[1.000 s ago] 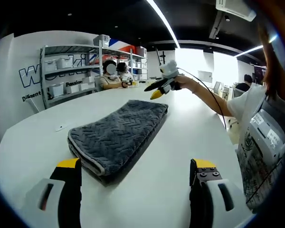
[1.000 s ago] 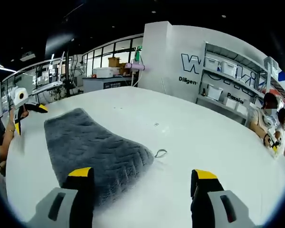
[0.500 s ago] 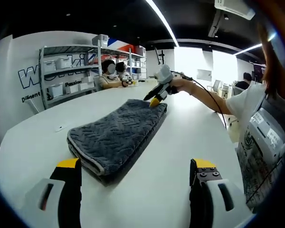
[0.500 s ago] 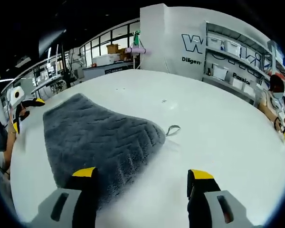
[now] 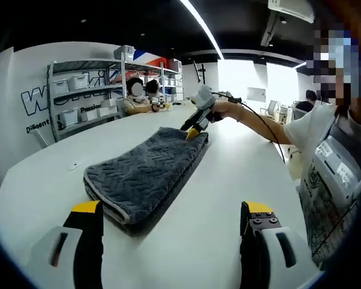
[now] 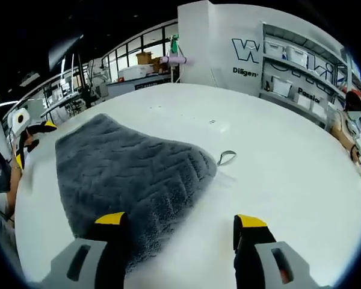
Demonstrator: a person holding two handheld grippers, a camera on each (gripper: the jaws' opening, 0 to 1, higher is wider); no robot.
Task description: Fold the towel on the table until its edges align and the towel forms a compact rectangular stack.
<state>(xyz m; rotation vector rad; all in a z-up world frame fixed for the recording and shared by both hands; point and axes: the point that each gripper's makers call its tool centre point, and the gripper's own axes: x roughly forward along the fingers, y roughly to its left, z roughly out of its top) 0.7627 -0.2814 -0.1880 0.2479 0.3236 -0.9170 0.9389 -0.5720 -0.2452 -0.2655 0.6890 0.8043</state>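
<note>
A grey towel lies folded in a long thick stack on the white table. My left gripper is open, low over the table just short of the towel's near end, nothing between its jaws. At the towel's far end the right gripper points down at the corner, held out by a person's hand. In the right gripper view the towel runs away to the left, its small hanging loop on the table. My right gripper is open over that near corner. The left gripper shows beyond the towel.
Metal shelves with bins stand against the back wall, with seated people beside them. The person's body is close on the right. A small white item lies on the table left of the towel.
The right gripper has come down from above the table to the towel's far corner, so the towel looks closer in its view. The left gripper has barely moved. The towel lies as before.
</note>
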